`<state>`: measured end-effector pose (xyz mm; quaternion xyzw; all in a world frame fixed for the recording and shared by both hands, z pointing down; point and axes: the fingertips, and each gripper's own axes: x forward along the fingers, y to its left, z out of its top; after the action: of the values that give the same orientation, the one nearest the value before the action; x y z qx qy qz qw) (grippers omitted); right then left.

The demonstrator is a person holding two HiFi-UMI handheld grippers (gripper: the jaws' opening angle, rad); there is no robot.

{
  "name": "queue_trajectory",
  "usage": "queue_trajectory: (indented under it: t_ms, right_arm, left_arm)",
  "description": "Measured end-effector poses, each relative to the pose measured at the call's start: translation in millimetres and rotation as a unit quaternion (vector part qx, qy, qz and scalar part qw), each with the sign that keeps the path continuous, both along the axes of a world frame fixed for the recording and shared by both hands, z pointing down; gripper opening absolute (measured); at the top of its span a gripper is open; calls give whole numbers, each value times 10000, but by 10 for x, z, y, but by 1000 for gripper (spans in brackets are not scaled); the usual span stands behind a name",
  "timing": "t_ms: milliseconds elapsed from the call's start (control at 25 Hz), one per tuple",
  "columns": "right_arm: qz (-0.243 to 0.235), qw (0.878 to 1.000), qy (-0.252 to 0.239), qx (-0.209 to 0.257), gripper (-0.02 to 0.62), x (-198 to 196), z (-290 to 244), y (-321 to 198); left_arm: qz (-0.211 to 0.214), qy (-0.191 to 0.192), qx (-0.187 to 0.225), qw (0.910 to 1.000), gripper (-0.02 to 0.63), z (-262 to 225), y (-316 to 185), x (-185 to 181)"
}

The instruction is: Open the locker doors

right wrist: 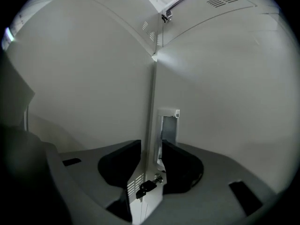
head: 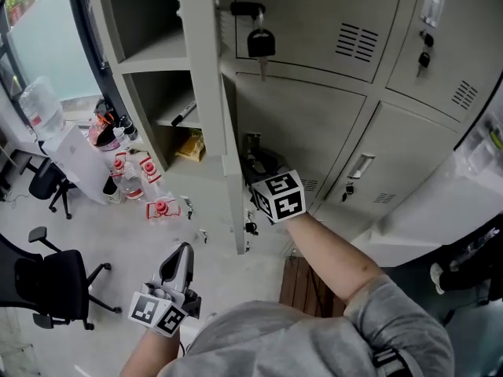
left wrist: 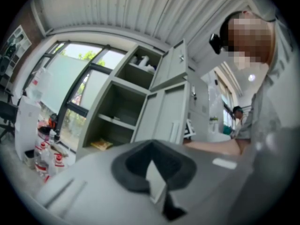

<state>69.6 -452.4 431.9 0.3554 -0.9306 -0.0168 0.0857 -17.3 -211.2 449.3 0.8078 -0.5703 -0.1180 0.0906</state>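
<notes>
Head view: lower locker door [head: 233, 203] already swung out, right tongs [head: 255, 162] up at its free edge. Best to follow the hinge arc, no twisting, then back straight off. Left gripper view: left tongs [left wrist: 152, 168] clenched, empty, idling low. Right gripper view: spread wide, door edge [right wrist: 151, 125] between the pads, not pinched.
</notes>
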Motion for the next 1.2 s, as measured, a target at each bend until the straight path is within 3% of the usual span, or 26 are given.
queue_trajectory:
  t_ms: [680,1200]
  right_arm:
    - [217,9995,47,-246,124,-106,30,-112]
    - [-226,9995,-75,-194,120,-58,37,162]
  left_arm:
    - [283,-71,-69,9995,5,-23,-56,-98]
    - [457,-119,-40,9989,5,-54,0,-23]
